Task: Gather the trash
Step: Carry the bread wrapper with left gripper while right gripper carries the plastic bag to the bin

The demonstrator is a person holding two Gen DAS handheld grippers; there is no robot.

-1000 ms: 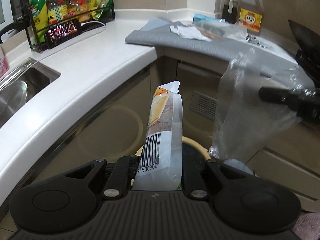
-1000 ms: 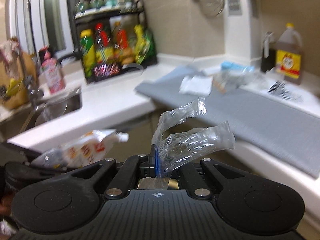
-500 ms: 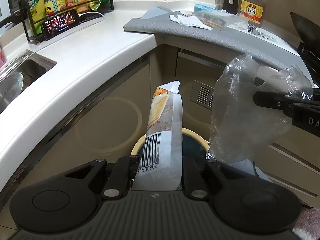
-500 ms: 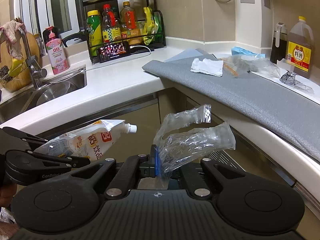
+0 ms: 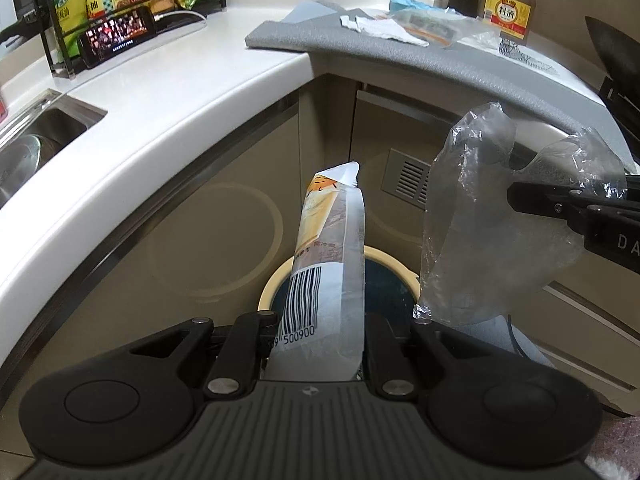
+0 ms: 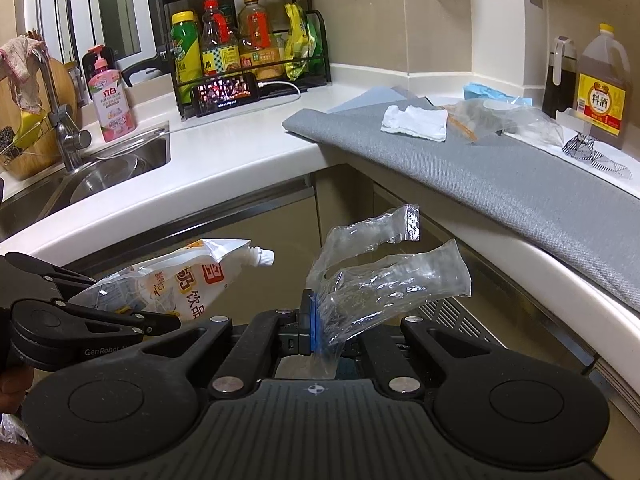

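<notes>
Bin (image 5: 394, 264) on the floor below the counter (image 5: 168, 92), pouch (image 5: 332, 248) above it, bag (image 5: 472, 232) right.

Dim warm indoor light, sharp focus in both views, strong fisheye bending at edges, dark vignetted corners, soft glare on white countertop (image 5: 168, 92)

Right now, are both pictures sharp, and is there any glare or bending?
Left wrist view: sharp, the counter edge bows from the fisheye, the pouch looks washed out. Right wrist view: sharp too, glints on the clear plastic bag, corners darkened, the phone screen glows.
</notes>
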